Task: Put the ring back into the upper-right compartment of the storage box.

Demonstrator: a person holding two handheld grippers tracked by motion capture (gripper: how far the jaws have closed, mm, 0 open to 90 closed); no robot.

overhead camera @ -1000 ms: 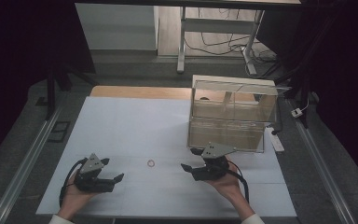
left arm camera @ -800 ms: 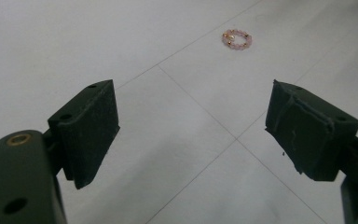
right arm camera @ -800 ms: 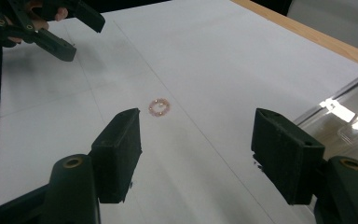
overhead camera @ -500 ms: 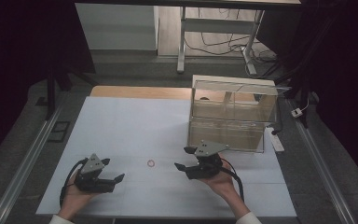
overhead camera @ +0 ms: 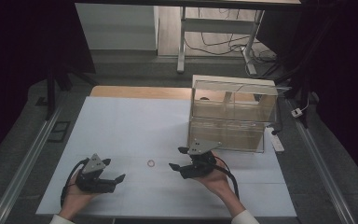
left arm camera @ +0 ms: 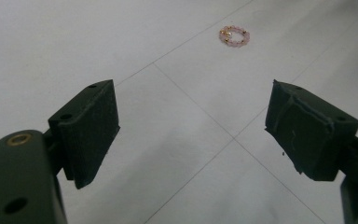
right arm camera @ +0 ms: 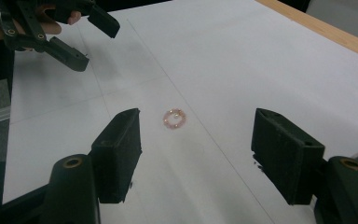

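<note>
A small pink bead bracelet [overhead camera: 151, 163] lies flat on the white table sheet [overhead camera: 130, 126], between the two hands. My right gripper [overhead camera: 177, 158] is open just right of it, jaws pointing left at it; in the right gripper view the bracelet [right arm camera: 175, 118] lies ahead of the spread jaws, nothing between them. My left gripper [overhead camera: 115, 178] rests open near the front left of the sheet; in the left gripper view the bracelet [left arm camera: 234, 36] sits far ahead, and the left gripper [right arm camera: 81, 39] appears at the top left of the right gripper view.
A clear plastic two-tier box [overhead camera: 233, 114] stands on the right side of the sheet, just behind my right hand. A wooden table edge [overhead camera: 140, 92] runs along the back. Metal rails [overhead camera: 25, 163] flank the table.
My right gripper has slid left toward the bracelet, still open. The left gripper and the bracelet have stayed where they were.
</note>
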